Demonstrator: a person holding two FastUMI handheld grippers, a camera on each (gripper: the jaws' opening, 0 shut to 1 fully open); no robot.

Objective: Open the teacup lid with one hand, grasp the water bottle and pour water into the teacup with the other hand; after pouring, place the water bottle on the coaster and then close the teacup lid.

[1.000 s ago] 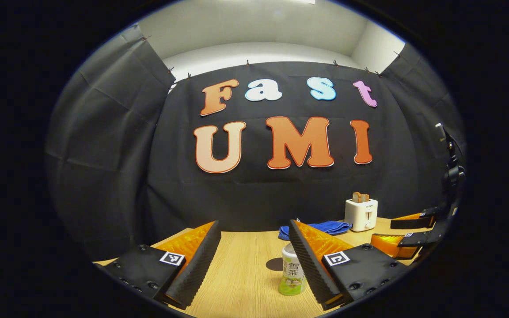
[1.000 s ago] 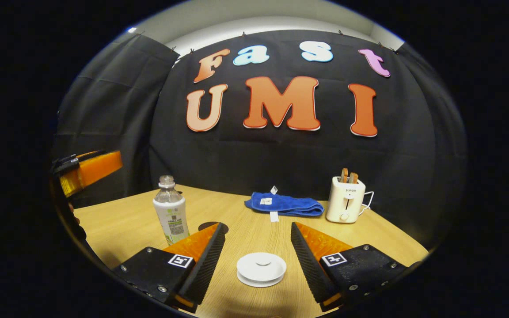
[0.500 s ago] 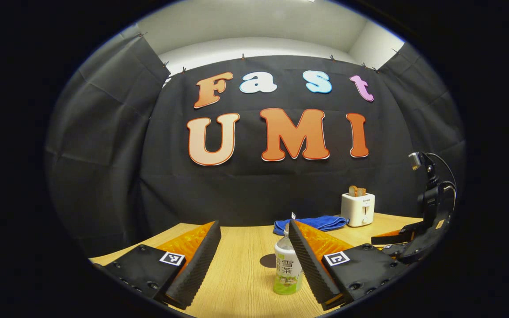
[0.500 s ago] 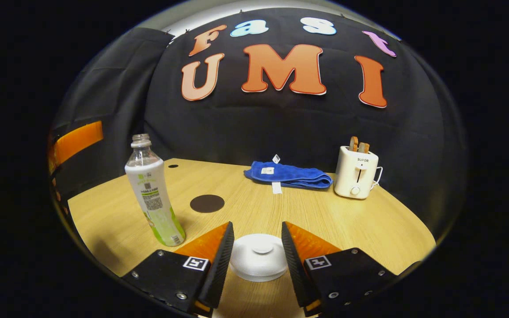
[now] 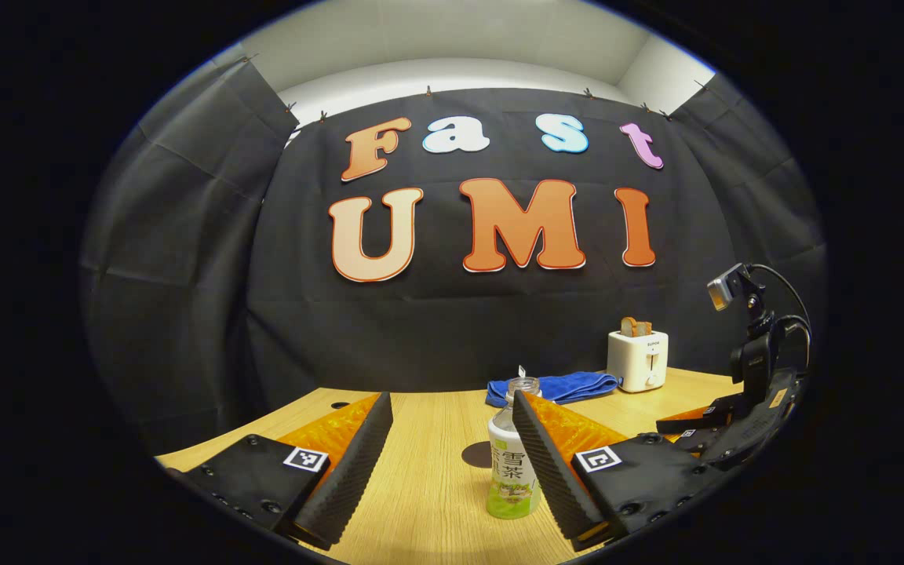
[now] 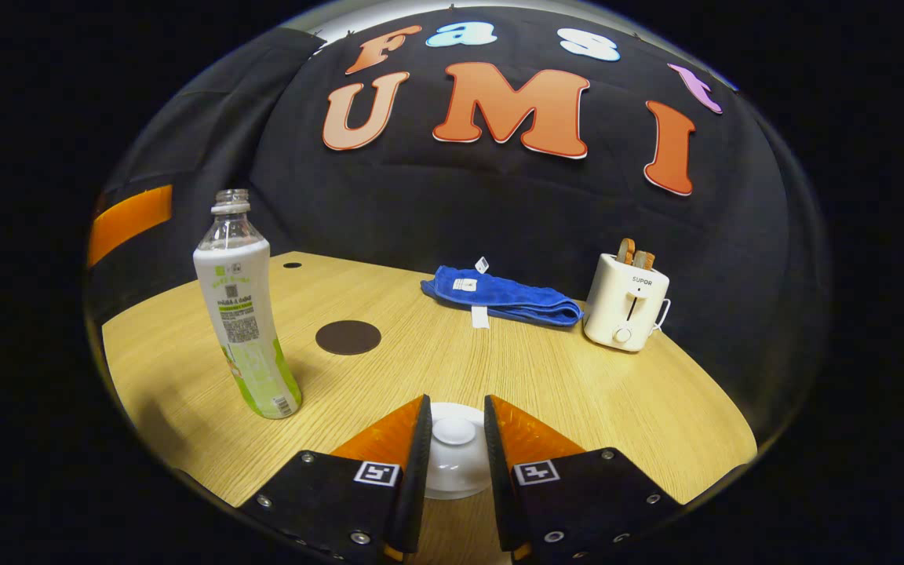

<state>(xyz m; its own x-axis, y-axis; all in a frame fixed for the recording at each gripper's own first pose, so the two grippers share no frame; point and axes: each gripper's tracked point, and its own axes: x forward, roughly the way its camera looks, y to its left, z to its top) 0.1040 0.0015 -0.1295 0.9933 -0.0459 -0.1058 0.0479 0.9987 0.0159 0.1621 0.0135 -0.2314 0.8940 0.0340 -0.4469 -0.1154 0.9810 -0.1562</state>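
Now your right gripper [image 6: 454, 430] sits low over the white teacup lid [image 6: 452, 471], its fingers narrowed from the wide spread of a second ago so that they flank the lid's knob [image 6: 454, 431]; whether both actually press on it, you cannot tell from the right gripper view. Your left gripper [image 5: 452, 439] is spread wide above the wooden table [image 5: 421, 502], and the water bottle [image 5: 513, 471], uncapped and upright, stands between its fingers, close against the right-hand one and half hidden behind it; more of the bottle's neck shows than a second ago. In the right gripper view the bottle [image 6: 242, 310] stands to the left, looming larger than before, with the dark round coaster [image 6: 348, 337] just behind it. Farther back lie the folded blue towel [image 6: 503, 297] and the white toaster [image 6: 625, 310] holding two slices, both unmoved near the black cloth wall.
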